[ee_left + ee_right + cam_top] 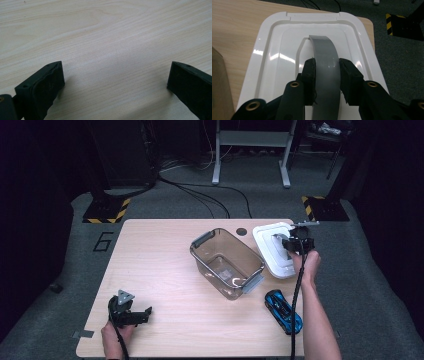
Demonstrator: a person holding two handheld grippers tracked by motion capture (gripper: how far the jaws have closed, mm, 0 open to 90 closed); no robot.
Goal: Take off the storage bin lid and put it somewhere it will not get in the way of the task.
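- Right gripper view: the right gripper (327, 75) has its jaws clamped on the grey handle (325, 57) that arches over the white lid (274, 50).
- High view: the lid (267, 237) lies at the table's (160, 270) two o'clock corner, just beside the clear container (227, 262), at its three o'clock.
- A blue toy car (283, 310) sits at the container's five o'clock.
- The left gripper (141, 314) rests at the table's seven o'clock; its jaws stand wide apart over bare wood, holding nothing.

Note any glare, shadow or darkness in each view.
High view: dark surroundings, lit pale wooden table. Left gripper view: soft shadows beside the black left gripper. Right gripper view: glare streaks on the glossy white plastic lid and its grey arched handle.
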